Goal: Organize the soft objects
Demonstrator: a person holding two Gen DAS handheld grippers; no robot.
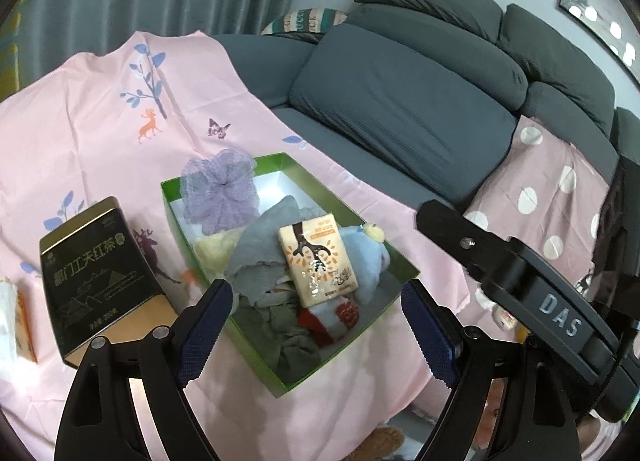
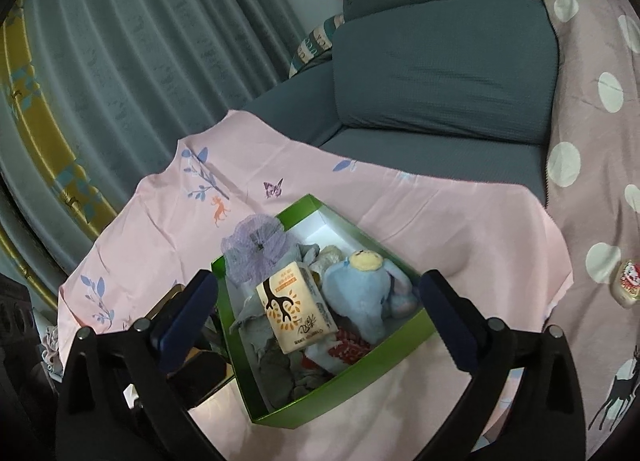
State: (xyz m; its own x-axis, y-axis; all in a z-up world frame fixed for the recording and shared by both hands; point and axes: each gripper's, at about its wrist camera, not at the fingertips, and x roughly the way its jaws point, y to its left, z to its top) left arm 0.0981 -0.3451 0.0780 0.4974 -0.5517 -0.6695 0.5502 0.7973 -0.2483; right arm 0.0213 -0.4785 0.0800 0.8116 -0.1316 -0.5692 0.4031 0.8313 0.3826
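Green box (image 1: 404, 261): on pink cloth (image 1: 100, 109), holding purple mesh pouf (image 1: 219, 191), grey cloths (image 1: 256, 253), tissue pack (image 1: 316, 263), blue plush (image 2: 360, 297).
Nearby: black tea tin (image 1: 98, 281) left; grey sofa (image 1: 400, 101) behind.
Fingers: left gripper (image 1: 316, 333) and right gripper (image 2: 320, 321) both spread wide, empty.

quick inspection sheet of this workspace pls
surface: pink printed cloth, wrinkled, draped beside the grey sofa
job's things: green box holds purple mesh puff, grey cloth, tissue pack on top, blue plush, socks
clutter: black tea tin left of the box; second tissue pack at the far left edge
grippers: left gripper and right gripper open, empty
cables: nothing seen
surroundings: curtain, polka-dot cloth
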